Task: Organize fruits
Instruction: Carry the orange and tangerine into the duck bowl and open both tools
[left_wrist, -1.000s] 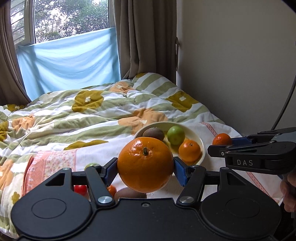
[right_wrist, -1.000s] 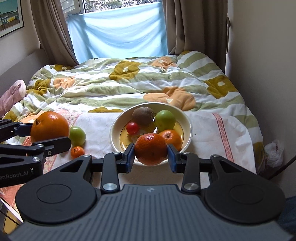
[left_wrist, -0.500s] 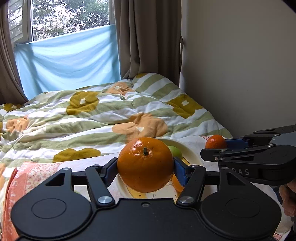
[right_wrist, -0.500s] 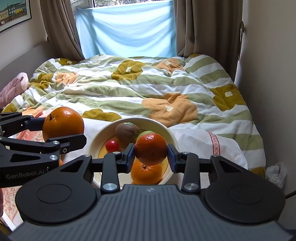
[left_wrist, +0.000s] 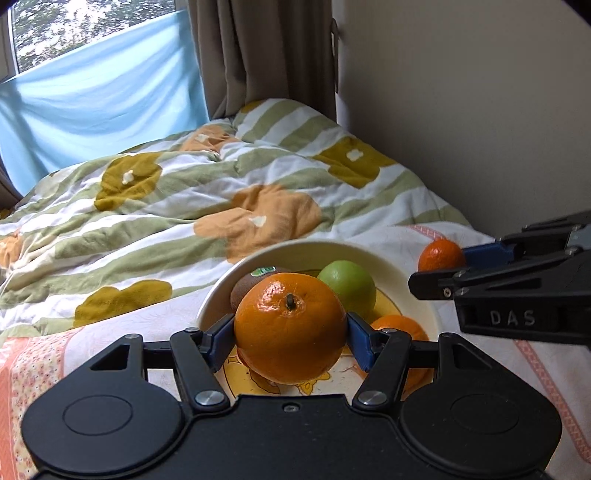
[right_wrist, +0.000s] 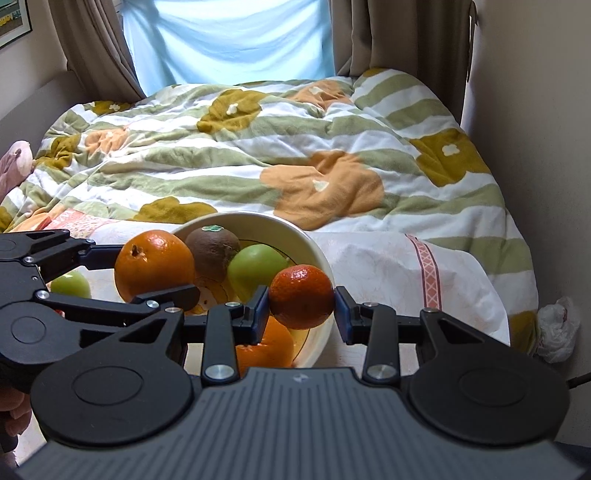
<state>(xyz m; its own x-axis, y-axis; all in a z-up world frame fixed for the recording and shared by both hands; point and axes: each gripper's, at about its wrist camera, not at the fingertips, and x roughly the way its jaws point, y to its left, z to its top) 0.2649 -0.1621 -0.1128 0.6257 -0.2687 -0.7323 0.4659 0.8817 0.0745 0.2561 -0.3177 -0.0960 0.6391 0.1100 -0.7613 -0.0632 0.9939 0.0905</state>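
My left gripper (left_wrist: 291, 332) is shut on a large orange (left_wrist: 290, 325) and holds it above the near left part of a cream bowl (left_wrist: 295, 248). My right gripper (right_wrist: 300, 306) is shut on a small mandarin (right_wrist: 301, 297) above the bowl's (right_wrist: 314, 254) near right rim. The bowl holds a kiwi (right_wrist: 211, 251), a green apple (right_wrist: 255, 267) and an orange (right_wrist: 264, 350). The left gripper with the large orange (right_wrist: 153, 264) shows at the left of the right wrist view. The right gripper's mandarin (left_wrist: 439, 254) shows at the right of the left wrist view.
The bowl sits on a white cloth (right_wrist: 380, 266) at the foot of a bed with a flowered quilt (right_wrist: 295, 147). A green apple (right_wrist: 70, 283) lies on the cloth left of the bowl. A wall (left_wrist: 480, 110) runs along the right. A white bag (right_wrist: 557, 328) lies beside the bed.
Both grippers have moved forward and lower toward the bowl, each still holding its fruit. The bowl looks larger and closer in both views.
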